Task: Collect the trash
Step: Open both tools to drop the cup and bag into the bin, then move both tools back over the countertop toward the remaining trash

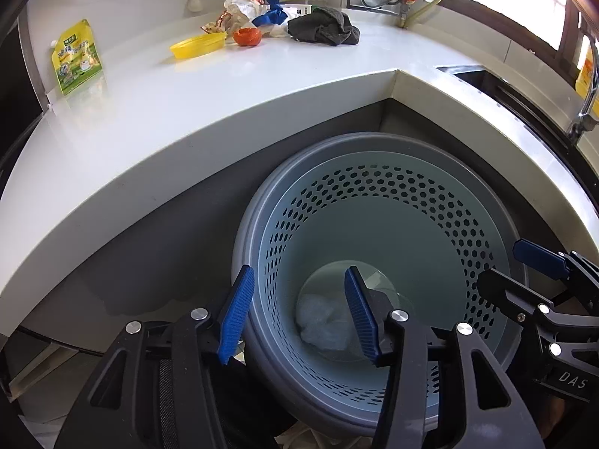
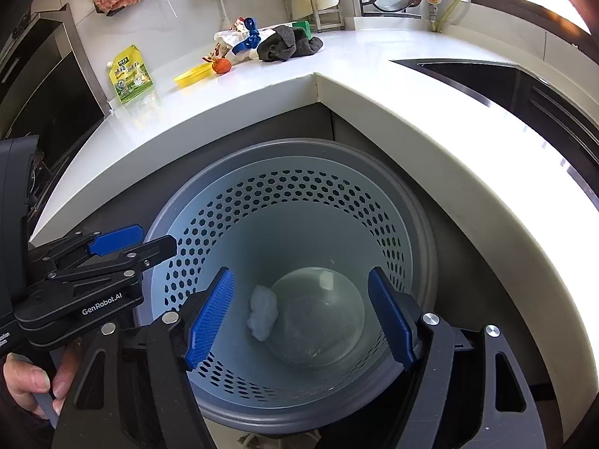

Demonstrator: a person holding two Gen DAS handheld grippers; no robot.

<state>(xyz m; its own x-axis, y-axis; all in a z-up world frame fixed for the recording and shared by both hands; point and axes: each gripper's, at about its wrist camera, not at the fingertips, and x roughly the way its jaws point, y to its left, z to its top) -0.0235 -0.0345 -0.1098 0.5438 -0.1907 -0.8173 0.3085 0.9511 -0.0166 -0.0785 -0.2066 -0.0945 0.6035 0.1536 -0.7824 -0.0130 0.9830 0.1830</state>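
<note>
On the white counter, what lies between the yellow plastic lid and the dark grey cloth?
An orange-red round piece lies beside the yellow plastic lid, then crumpled wrappers with a blue plastic piece, up to the dark grey cloth. Both wrist views show it.

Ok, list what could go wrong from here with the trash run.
Both grippers, left gripper and right gripper, hang open over the bin, close together, so they might knock on lifting out. The leftover pile touches the dark cloth; a grab there could drag the cloth too.

Open right tongs (image 2: 301,318) above bin (image 2: 288,172)
</note>
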